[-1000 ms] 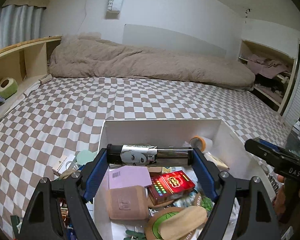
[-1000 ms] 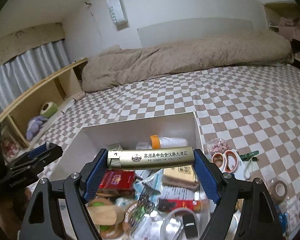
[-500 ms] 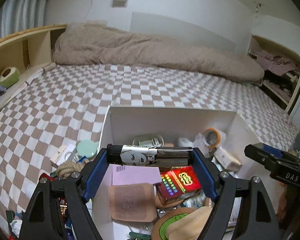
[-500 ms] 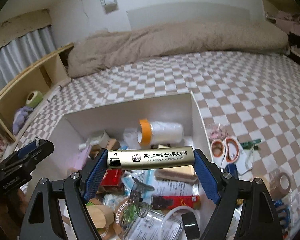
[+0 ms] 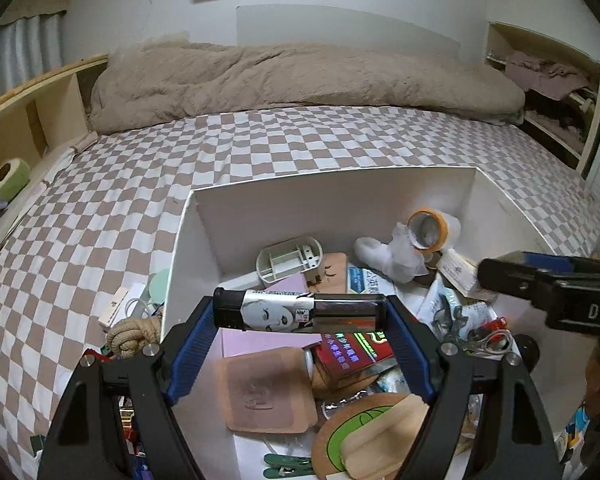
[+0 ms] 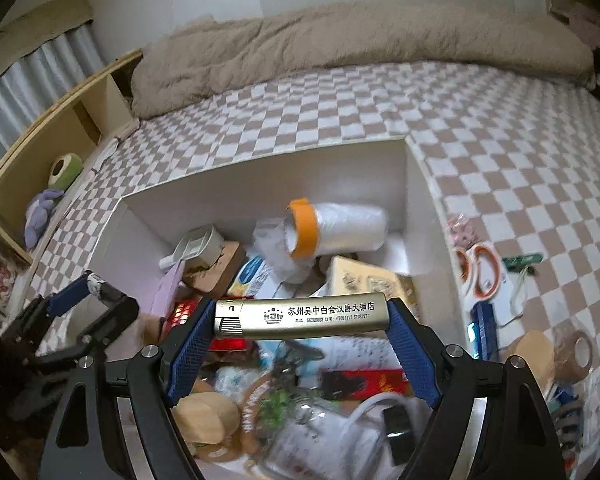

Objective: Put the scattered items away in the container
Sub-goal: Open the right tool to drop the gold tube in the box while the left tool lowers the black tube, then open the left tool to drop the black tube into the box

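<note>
My left gripper (image 5: 300, 316) clamps a black lighter (image 5: 300, 314) crosswise above the white box (image 5: 204, 240); my right gripper (image 6: 300, 320) clamps a gold lighter (image 6: 302, 318) likewise; box floor crowded, orange-capped roll (image 6: 336, 232) at far wall; scissors (image 6: 478, 266) outside the right rim on the checkered sheet (image 6: 380, 120)

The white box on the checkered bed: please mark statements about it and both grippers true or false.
1. The left gripper holds a black lighter with a face print. True.
2. The right gripper is empty. False: it clamps a gold lighter with Chinese text.
3. The white box contains many items. True.
4. The orange-handled scissors lie inside the box. False: they lie on the bed outside its wall.
</note>
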The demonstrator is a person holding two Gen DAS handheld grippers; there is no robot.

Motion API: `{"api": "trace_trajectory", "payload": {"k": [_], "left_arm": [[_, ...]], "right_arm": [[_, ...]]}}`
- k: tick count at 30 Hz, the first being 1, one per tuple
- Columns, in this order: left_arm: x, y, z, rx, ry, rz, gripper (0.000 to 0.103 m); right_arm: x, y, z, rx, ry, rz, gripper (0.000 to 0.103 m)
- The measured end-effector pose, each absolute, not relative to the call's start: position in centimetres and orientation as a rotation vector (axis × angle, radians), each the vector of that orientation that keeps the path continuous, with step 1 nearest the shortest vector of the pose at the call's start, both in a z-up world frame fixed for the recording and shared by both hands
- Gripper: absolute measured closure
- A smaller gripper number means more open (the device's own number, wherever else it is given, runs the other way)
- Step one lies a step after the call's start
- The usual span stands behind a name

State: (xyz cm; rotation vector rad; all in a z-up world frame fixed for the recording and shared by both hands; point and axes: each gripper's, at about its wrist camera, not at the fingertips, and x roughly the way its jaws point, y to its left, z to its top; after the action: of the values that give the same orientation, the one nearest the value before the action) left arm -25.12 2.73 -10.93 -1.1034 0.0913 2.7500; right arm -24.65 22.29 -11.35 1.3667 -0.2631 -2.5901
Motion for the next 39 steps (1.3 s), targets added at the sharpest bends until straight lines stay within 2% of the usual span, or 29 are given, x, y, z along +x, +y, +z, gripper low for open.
{"api": "trace_trajectory", "payload": {"k": [10, 15, 16, 17, 18, 29, 34, 39], "left_arm": [[-25.4, 2.4, -10.8, -1.09, 0.043, 2.748, 0.021], [-25.3, 2.3, -10.8, -1.095, 0.011, 2.731, 0.021], [-25.3, 2.3, -10.8, -1.099, 0.002, 2.728, 0.021], [-25.3, 2.2, -10.8, -1.102, -0.004, 2.727, 0.021], [-25.3, 2.2, -10.8, -1.101, -0.01, 2.726, 0.021], [-25.4, 2.1, -10.7, -1.139, -0.041, 2.705, 0.021], [-26.1, 2.5, -10.8, -1.214, -0.058, 2.659, 0.021], [-26.8, 3.4, -10.6, -1.249, -0.062, 2.63, 0.021]], "right_arm": [[-27.0, 18.5, -10.8, 1.374, -0.152, -2.603, 0.019], [-28.3, 18.4, -10.5, 1.379, -0.259, -2.599, 0.019], [-28.5, 18.4, -10.4, 1.379, -0.276, -2.59, 0.016], [-28.5, 18.5, -10.2, 1.382, -0.283, -2.586, 0.007], [-28.5, 18.6, -10.0, 1.377, -0.28, -2.594, 0.004], [-24.4, 20.7, -8.1, 1.21, -0.208, -2.659, 0.004], [-21.8, 21.3, -8.4, 1.104, -0.075, -2.744, 0.004], [-20.7, 22.1, -8.8, 1.057, -0.041, -2.755, 0.004]]}}
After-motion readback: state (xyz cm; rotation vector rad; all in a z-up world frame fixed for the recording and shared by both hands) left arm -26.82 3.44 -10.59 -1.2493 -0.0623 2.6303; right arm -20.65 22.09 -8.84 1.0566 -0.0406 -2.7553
